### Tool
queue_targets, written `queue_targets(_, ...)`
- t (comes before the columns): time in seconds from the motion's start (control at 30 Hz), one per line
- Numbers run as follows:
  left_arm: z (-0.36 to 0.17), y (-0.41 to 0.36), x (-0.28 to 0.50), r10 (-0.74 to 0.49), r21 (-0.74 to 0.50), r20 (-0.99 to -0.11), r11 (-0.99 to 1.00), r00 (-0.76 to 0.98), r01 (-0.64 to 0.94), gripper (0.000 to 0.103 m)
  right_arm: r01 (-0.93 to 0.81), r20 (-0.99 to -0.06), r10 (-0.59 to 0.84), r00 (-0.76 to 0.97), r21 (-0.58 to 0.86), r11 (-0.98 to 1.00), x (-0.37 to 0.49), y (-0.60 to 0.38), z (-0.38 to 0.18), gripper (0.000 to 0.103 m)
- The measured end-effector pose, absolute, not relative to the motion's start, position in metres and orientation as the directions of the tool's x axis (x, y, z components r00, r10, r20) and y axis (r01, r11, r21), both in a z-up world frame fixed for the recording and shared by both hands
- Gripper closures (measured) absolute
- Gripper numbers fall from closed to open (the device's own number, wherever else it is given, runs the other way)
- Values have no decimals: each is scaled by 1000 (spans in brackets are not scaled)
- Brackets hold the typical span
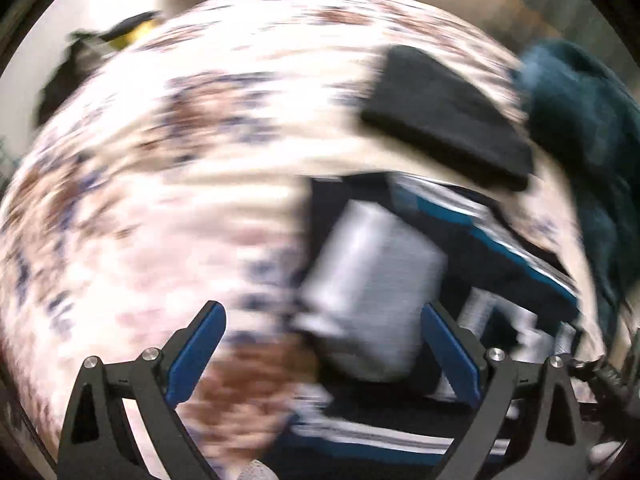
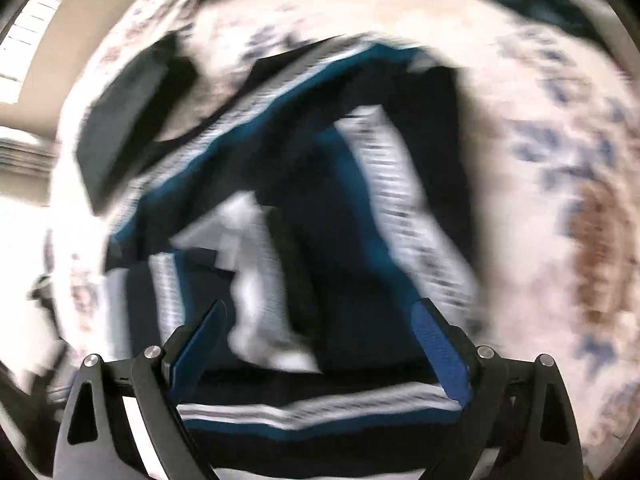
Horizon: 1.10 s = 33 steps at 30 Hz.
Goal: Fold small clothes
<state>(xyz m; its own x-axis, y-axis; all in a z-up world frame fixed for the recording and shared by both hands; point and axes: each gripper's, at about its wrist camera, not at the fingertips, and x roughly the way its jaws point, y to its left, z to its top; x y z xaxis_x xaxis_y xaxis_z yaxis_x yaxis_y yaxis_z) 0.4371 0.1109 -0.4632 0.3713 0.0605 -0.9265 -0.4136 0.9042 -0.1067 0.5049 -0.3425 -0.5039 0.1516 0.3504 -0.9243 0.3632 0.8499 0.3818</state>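
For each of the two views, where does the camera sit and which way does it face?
Left wrist: on the left claw, facing down along its open fingers at the striped garment on the floral cloth.
Right wrist: on the right claw, open, facing down over the same garment.
Shared: garment, floral cloth, folded black piece and teal fabric. Both are motion-blurred.

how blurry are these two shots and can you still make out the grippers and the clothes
Left wrist view: heavy motion smear over the floral cloth and striped garment; the open left gripper stays sharp. Right wrist view: the same streaking over the striped garment and folded dark item, stripes readable but no detail; the open right gripper is crisp. Both show fisheye bending at the edges.
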Motion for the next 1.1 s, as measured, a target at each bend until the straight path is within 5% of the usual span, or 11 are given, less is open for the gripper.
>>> queue_targets(0.1,-478,143,422,121,-64,-940,856,319,-514,3,332,-917,389,86,394,857,530,-321,-530,14)
queue_targets(0.17,-486,155,413,143,-46,-945,832,294,-553,3,309,-920,390,43,384,870,543,-303,-548,71)
queue_targets(0.2,-488,156,412,149,-42,-946,824,288,-564,3,289,-929,370,25,362,886,546,-294,-552,88)
queue_targets(0.23,-491,158,410,150,-44,-946,817,287,-574,3,266,-941,336,35,333,905,545,-287,-549,92)
queue_targets(0.5,-495,137,432,86,-93,-951,837,297,-539,3,270,-957,109,268,183,945,529,-336,-464,94)
queue_targets(0.83,-509,70,491,22,-107,-951,911,308,-398,3,333,-994,51,100,82,939,530,-419,-504,93)
queue_targets(0.9,-513,61,500,28,-90,-953,924,302,-371,3,355,-993,114,25,115,928,531,-426,-521,84)
queue_targets(1.0,-520,54,506,40,-57,-962,938,270,-343,3,380,-995,102,-19,88,921,533,-437,-520,56)
queue_targets(1.1,-521,60,497,48,-57,-963,927,266,-372,3,357,-988,133,76,152,922,536,-431,-483,51)
